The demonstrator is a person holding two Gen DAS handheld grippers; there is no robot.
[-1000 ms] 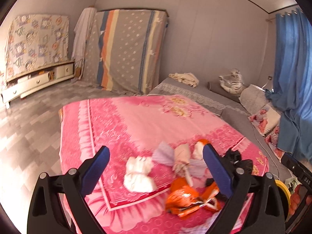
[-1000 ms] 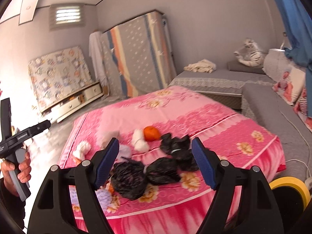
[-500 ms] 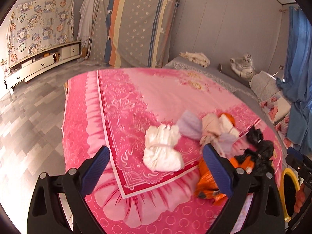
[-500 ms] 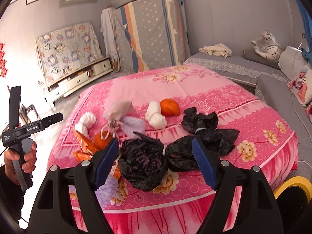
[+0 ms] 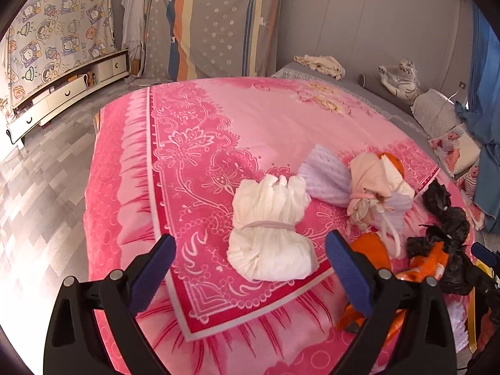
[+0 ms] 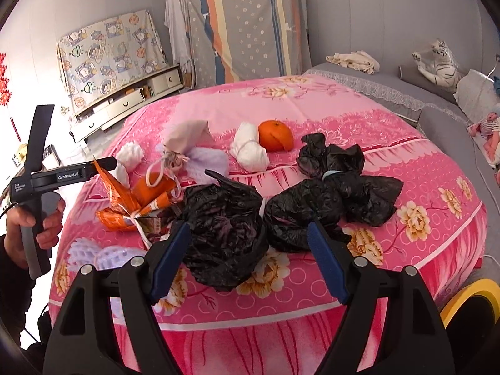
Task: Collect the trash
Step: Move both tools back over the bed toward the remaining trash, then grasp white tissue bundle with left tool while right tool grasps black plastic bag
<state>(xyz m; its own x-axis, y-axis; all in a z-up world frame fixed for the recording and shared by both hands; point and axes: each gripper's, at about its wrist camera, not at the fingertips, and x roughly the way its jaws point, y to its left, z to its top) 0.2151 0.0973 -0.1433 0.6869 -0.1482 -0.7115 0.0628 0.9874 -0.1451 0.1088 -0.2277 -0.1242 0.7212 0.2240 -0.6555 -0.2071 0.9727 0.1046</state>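
Both grippers, left [image 5: 250, 259] and right [image 6: 248, 250], have dropped toward the bed's near edge, jaws wide and empty, framing the white bundle [image 5: 268, 234] and black bag [image 6: 223, 228], so pickup looks imminent.

The black handheld left gripper [image 6: 59, 175], seen from the right wrist view, carries white lettering on its body reading "GenRobot.AI". A smaller white two-line marking sits near its rear end; the characters are too small to read. The crumpled orange printed wrapper [image 6: 125, 206] bears print that is illegible.
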